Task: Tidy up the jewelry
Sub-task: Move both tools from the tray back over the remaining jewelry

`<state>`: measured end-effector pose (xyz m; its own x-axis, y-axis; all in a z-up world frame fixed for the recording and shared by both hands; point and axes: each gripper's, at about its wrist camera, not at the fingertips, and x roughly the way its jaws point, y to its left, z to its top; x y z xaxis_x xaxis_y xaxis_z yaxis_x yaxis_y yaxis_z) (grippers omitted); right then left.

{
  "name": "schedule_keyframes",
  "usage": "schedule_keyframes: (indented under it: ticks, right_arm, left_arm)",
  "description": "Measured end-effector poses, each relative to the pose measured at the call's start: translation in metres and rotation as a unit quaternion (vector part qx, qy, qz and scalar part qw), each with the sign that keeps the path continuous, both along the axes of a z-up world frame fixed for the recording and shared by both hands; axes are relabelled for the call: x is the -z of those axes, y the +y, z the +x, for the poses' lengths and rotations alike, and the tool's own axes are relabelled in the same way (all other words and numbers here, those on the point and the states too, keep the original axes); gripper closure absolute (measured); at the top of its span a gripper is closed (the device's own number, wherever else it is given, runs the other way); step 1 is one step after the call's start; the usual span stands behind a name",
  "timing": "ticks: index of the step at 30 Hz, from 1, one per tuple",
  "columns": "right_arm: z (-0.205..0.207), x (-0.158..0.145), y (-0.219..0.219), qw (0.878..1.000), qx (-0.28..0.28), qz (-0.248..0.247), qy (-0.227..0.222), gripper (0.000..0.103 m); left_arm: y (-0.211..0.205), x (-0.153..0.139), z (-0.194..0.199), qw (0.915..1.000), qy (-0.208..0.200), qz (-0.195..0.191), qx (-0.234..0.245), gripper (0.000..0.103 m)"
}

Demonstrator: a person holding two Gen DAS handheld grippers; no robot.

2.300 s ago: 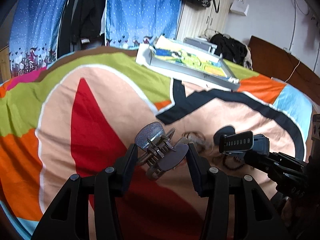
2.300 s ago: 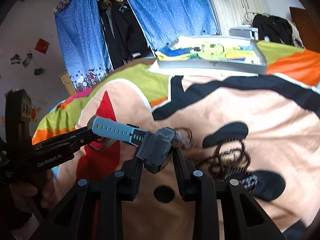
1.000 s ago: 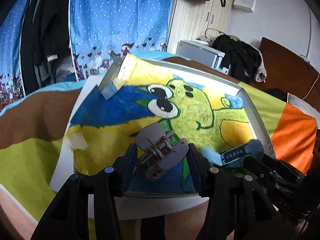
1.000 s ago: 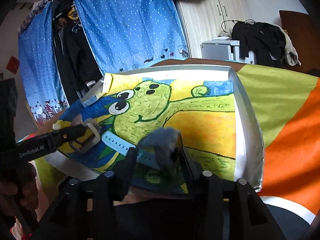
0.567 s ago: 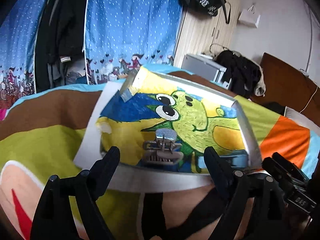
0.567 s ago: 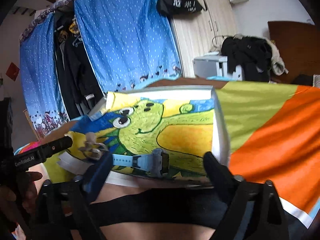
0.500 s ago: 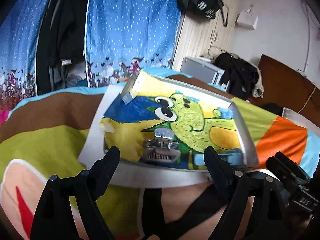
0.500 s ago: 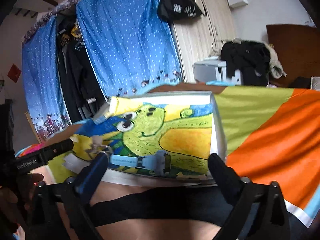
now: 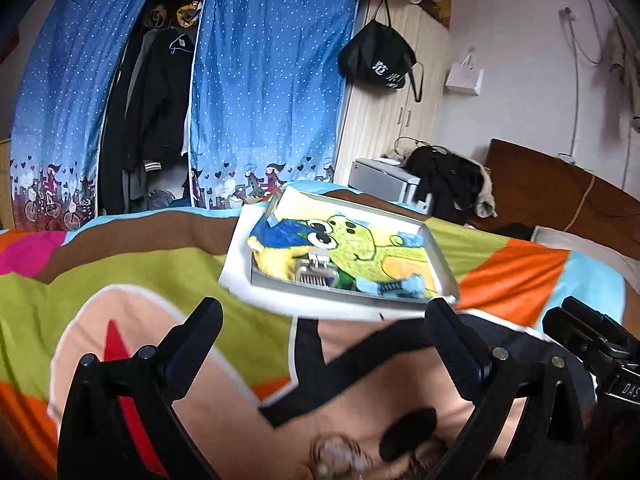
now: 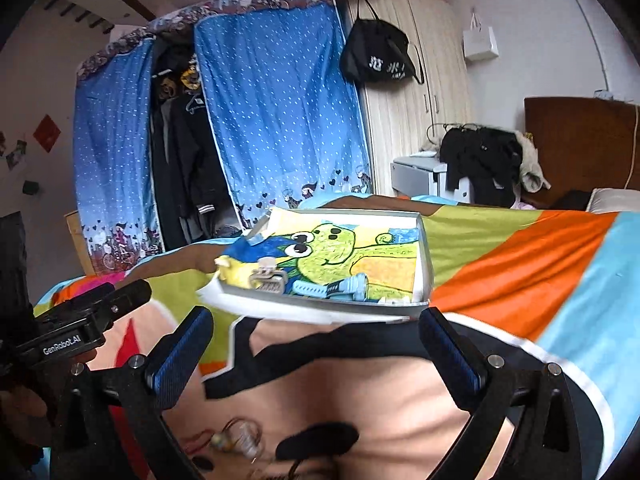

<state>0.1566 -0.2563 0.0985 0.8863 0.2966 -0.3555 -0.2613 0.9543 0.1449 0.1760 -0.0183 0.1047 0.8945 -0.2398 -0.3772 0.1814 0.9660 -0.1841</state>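
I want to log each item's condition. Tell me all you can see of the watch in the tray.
The watch has a light blue band that looks like rubber or silicone, with a dark section near its grey-blue case. It lies flat and stretched out along the near edge of the shallow grey tray, on the cartoon drawing, right of the hair claw clip. No hand-held gripper touches it.

- The tray (image 9: pixel 438 261) lies on the bed (image 9: pixel 120 264).
- In the tray, the hair clip (image 9: pixel 316 270) lies left of the watch (image 9: pixel 394 286).
- The cabinet (image 9: pixel 380 178) stands behind the tray.
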Motion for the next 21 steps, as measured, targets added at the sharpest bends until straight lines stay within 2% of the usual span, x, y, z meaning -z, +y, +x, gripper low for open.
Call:
schedule_keyframes:
  ticks: [5,11,21]
  right_arm:
    - [-0.056,0.001,-0.001,1.0,0.004,0.001,-0.007,0.0]
    - [-0.095,0.019,-0.001,1.0,0.004,-0.01,0.011,0.0]
    - [-0.124,0.07,0.002,0.996,-0.008,-0.025,0.089,0.0]
  left_arm:
    - [0.009,-0.002,-0.06,0.9999,0.0,-0.002,0.011,0.004]
    - [0.011,0.009,-0.112,0.9998,0.006,0.007,0.018,0.004]
    - [0.014,0.059,-0.148,0.9979,0.062,0.015,0.006,0.004]
